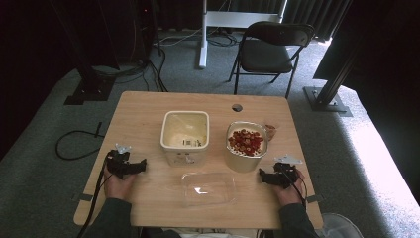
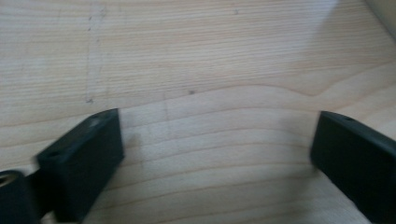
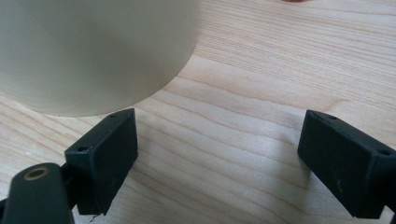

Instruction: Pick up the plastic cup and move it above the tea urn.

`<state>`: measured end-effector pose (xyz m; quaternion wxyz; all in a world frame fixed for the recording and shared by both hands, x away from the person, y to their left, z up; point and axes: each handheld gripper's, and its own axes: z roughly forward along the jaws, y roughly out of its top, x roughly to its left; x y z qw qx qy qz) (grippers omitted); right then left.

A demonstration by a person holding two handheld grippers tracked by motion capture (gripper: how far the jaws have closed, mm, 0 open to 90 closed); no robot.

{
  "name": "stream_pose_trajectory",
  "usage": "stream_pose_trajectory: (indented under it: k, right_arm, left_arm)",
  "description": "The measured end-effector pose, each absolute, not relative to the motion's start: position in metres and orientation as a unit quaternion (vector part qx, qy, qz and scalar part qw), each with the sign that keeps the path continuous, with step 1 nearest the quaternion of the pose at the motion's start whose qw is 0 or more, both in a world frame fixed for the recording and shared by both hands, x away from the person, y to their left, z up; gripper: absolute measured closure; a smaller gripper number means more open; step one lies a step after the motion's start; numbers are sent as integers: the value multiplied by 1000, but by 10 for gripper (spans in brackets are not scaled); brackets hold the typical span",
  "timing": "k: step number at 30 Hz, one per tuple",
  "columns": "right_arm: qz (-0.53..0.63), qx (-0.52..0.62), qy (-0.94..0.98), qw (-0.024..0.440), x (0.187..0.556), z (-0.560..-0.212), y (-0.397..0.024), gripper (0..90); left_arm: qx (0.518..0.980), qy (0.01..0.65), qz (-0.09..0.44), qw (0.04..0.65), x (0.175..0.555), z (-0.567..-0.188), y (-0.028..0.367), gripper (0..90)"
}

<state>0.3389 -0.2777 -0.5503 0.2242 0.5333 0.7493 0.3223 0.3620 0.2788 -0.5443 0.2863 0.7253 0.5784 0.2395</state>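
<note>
With both the left gripper point(image 1: 130, 166) and right gripper point(image 1: 275, 177) spread and empty, the tub of red pieces point(image 1: 246, 145) stood just left of the right one, best approached squarely by its wall, gently.

Wooden table point(image 1: 143, 106) with two tubs point(image 1: 184, 136), clear tray point(image 1: 208, 188).

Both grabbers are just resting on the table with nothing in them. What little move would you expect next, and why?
Probably the right gripper eases forward toward the tub of red pieces. Its jaws stand open and empty, and that tub's pale wall sits just ahead of them. The left gripper is open too, over bare table. The clear tray looks empty, so filling it seems likely.
</note>
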Motion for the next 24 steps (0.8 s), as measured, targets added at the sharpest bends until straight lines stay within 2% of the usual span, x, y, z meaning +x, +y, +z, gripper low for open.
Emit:
stream_pose_trajectory:
  k: [4,12,14,16,18,20,23,24]
  right_arm:
    - [323,532,750,225,338,-550,-278,135]
    - [323,533,748,226,337,-550,-278,137]
    - [323,533,748,227,337,-550,-278,137]
    - [323,534,748,227,337,-550,-278,140]
    - [323,534,747,227,337,-550,-277,144]
    - [324,534,748,226,335,-549,-277,205]
    - [320,532,751,225,331,-546,-276,324]
    - [318,530,753,225,330,-545,-275,337]
  left_arm:
    - [728,573,239,292,359,-543,278,159]
    - [736,567,232,288,358,-541,278,161]
    - [737,566,230,288,357,-540,277,190]
    - [738,566,229,287,356,-539,276,255]
    - [738,567,228,285,354,-538,275,268]
    - [739,566,224,290,351,-536,274,334]
    - [742,559,218,301,346,-532,271,335]
    - [741,556,217,306,344,-531,269,336]
